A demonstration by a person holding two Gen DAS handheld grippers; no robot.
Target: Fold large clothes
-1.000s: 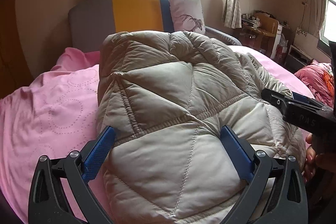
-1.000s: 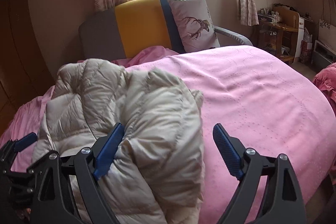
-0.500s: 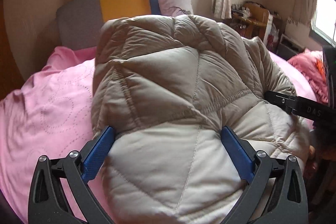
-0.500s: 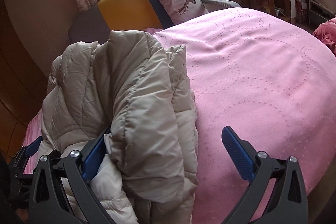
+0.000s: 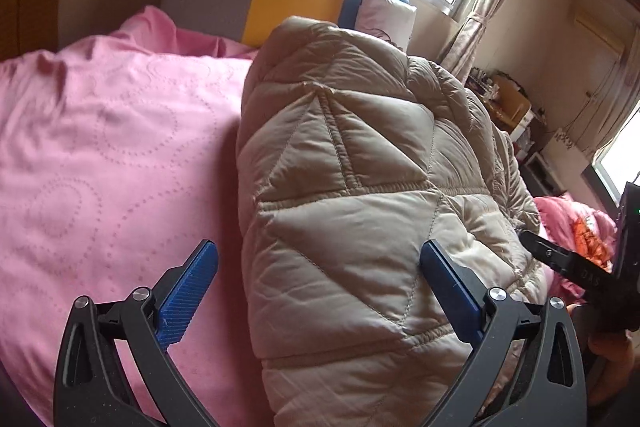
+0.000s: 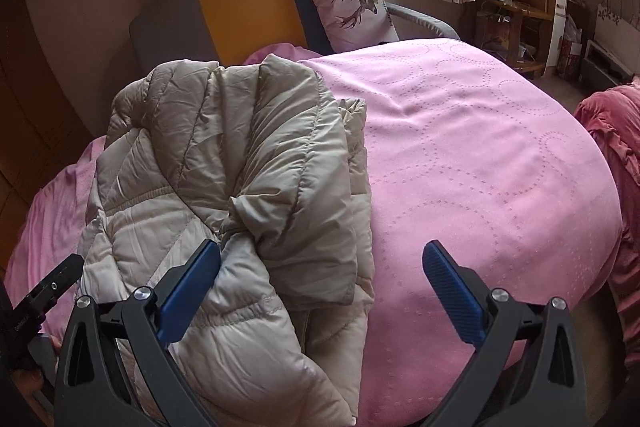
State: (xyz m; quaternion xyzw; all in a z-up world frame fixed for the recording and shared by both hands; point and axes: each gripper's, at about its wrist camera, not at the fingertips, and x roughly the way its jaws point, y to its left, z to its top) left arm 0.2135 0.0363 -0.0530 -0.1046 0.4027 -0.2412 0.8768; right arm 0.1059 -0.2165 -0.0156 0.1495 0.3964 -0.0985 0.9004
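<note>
A beige quilted puffer jacket (image 5: 360,203) lies folded in a thick bundle on the pink bedspread (image 5: 100,155). My left gripper (image 5: 318,293) is open and empty, its jaws wide apart over the bundle's near left edge. In the right wrist view the jacket (image 6: 224,187) lies left of centre with a sleeve folded across its top. My right gripper (image 6: 320,291) is open and empty, straddling the jacket's near right edge, its right finger over the bare bedspread (image 6: 480,155). Each gripper shows at the edge of the other's view.
A grey, yellow and blue sofa (image 6: 248,3) with a deer-print cushion (image 6: 348,3) stands behind the bed under a window. A wooden desk (image 6: 516,7) with clutter stands at the right. A red-pink cloth (image 6: 608,131) lies beyond the bed's right edge.
Both grippers stayed open. The left view has swung left, so the jacket now sits right of centre with more bedspread showing. The right view has lifted and levelled, showing the bundle lying lower.
</note>
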